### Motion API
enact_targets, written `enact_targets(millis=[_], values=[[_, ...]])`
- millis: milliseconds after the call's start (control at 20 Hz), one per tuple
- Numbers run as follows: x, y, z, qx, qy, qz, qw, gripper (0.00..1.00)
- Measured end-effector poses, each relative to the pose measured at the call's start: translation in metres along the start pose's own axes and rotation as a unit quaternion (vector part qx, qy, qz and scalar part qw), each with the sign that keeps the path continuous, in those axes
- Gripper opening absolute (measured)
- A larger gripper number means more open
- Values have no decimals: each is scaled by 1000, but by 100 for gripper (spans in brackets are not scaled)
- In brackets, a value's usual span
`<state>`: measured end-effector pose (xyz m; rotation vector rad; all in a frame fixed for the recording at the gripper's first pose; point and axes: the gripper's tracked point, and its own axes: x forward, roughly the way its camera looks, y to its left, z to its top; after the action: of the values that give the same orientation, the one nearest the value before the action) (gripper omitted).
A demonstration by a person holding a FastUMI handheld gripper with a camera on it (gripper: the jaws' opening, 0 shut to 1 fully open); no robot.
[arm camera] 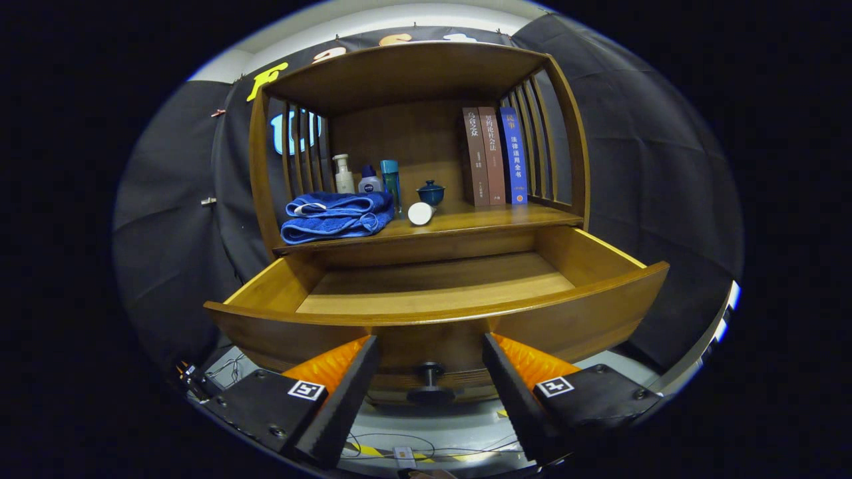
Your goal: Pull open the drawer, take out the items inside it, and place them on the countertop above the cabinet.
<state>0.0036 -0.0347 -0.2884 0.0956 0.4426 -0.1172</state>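
Claw (429, 372) fingers spread wide, gripping nothing, one on either side of the drawer knob (429, 382) and clear of it. Knob: a dark round pull on the front panel of the drawer (439, 319), lying between the fingertips. Drawer: pulled out from the wooden cabinet (419, 73), its floor in view and bare of items. Countertop (492, 216), directly above the drawer, carries, from the left: a folded blue towel (336, 216); behind the towel, a white pump bottle (343, 174), a small dark-capped bottle (370, 181) and a teal bottle (391, 181); right of the towel, a white cylinder (421, 213) lying on its side; just behind the cylinder, a dark blue lidded cup (431, 193); farther right, three upright books (496, 156), leaning against the slatted side of the cabinet.
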Motion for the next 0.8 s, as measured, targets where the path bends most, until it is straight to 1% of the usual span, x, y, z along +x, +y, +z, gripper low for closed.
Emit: enact_targets(millis=[150,450,800], values=[[13,1,10,0,-7,1,1000,99],[66,4,25,5,-3,2,1000,99],[117,6,40,3,-9,4,1000,99]])
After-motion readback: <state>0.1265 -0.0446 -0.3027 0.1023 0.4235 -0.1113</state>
